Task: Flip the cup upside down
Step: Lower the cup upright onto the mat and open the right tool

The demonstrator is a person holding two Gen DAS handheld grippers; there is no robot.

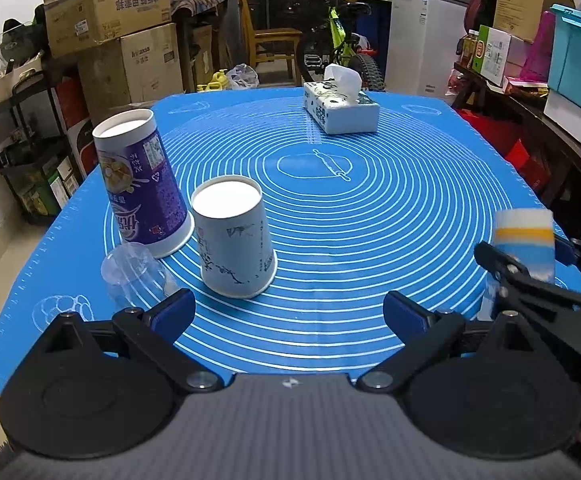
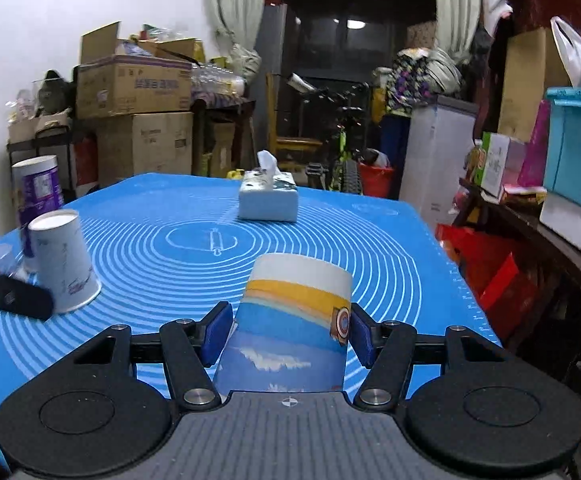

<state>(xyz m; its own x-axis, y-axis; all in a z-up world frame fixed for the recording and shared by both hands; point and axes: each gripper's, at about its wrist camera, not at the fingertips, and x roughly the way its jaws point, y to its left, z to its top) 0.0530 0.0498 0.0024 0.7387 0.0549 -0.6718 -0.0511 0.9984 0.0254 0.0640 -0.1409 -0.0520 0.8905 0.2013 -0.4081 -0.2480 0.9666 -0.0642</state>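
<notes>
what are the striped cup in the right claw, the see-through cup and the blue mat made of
Striped cup: likely paper, with a matte printed wall and a white band at its top. It sits between the right claw's pads.
See-through cup: probably thin plastic, clear and glossy; the mat shows through it.
Blue mat: looks like silicone or soft rubber, smooth with a slight sheen and printed white rings, its edge drooping over the table.

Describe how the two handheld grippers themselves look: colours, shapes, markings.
Both match. The left gripper and right gripper have black linkage arms with silver pivot bolts, two round black discs at the base, and a grey ribbed centre plate with a small crosshair mark. The fingers carry dark blue pads. No cables or sleeves show.
</notes>
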